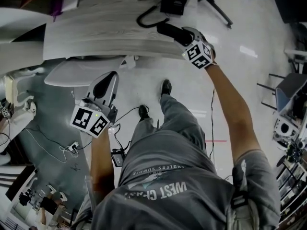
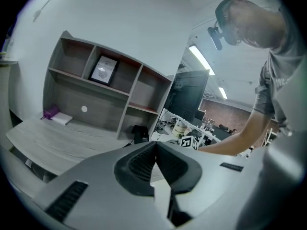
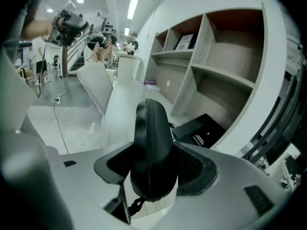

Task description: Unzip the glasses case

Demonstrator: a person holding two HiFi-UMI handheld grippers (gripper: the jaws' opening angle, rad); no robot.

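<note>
Glasses case [image 3: 151, 143] zipped; you grip it in your right tool [image 3: 153, 166] | left tool [image 2: 156, 164] closed, empty | step: presenting case | next: open left tool, pinch zipper [image 3: 149, 123] pull

case [image 3: 150, 143]: black, matt, fine grain like leather, with a zip line
desk [image 1: 96, 37]: pale wood grain, matt
floor [image 1: 192, 87]: smooth, glossy, it reflects the lamps
left gripper [image 2: 155, 150]: grey plastic, smooth, matt
pads [image 2: 137, 163]: black, ribbed, like rubber
shirt [image 1: 192, 195]: grey cloth, soft
</note>
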